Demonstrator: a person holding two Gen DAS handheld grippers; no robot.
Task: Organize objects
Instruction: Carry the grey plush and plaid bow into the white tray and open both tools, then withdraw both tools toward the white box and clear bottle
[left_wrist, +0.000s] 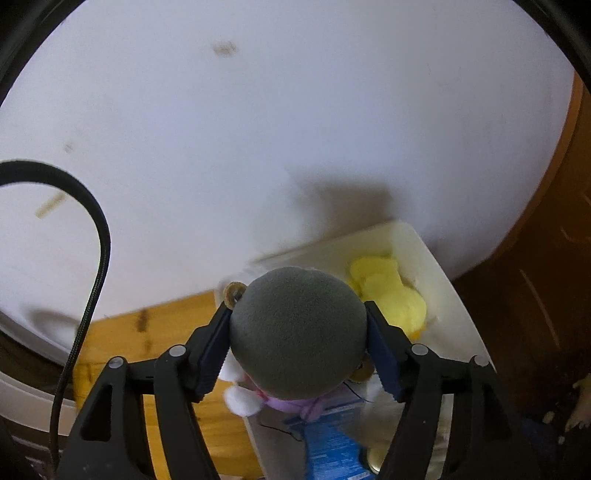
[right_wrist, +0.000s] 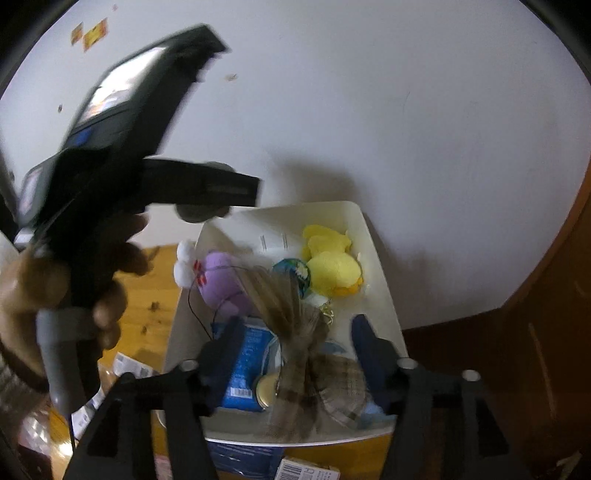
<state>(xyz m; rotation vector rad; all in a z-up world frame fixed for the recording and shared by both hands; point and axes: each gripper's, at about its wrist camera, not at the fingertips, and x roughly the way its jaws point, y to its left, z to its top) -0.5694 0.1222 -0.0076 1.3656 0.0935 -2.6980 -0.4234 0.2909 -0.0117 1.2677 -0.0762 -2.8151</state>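
Observation:
A plush doll with a round grey head (left_wrist: 295, 332), purple body (right_wrist: 221, 280) and white paws hangs over the left rim of a white bin (right_wrist: 384, 295). My left gripper (left_wrist: 299, 347) stands open, its pads (left_wrist: 214, 354) flanking the unsqueezed head. My right gripper (right_wrist: 295, 343) is open above the bin. A brown plaid cloth piece (right_wrist: 314, 369) lies blurred between its fingers, clear of both pads. The bin also holds a yellow duck plush (right_wrist: 332, 269), a blue-green ball (right_wrist: 291, 269), a blue packet (right_wrist: 251, 354) and a gold round lid (right_wrist: 266, 387).
The bin stands on a wooden tabletop (left_wrist: 173, 332) against a white wall (left_wrist: 258, 147). A hand (right_wrist: 110, 258) grips the left tool. A dark brown panel (right_wrist: 517, 369) lies to the right. Small boxes (right_wrist: 306, 472) and wrappers (right_wrist: 129, 365) lie in front. A black cable (left_wrist: 92, 258) loops at the left.

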